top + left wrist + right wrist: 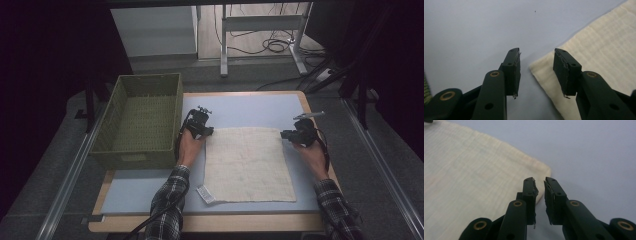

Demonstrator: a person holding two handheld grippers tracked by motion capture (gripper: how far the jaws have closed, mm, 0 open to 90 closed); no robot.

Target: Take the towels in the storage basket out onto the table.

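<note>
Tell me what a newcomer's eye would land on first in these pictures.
First the cream cloth, spread flat in the middle of the pale blue mat, with a small white tag at its near left corner. Next the two grippers at its far corners: the left gripper straddling its corner with open jaws, the right gripper beside its corner with jaws nearly closed. A green woven basket stands to the left.

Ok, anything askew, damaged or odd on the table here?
Nothing much. The cloth lies flat and square on the mat, its tag sticking out at the near left corner. The basket overhangs the table's left edge. The black jaw pads look frayed at their edges.
</note>
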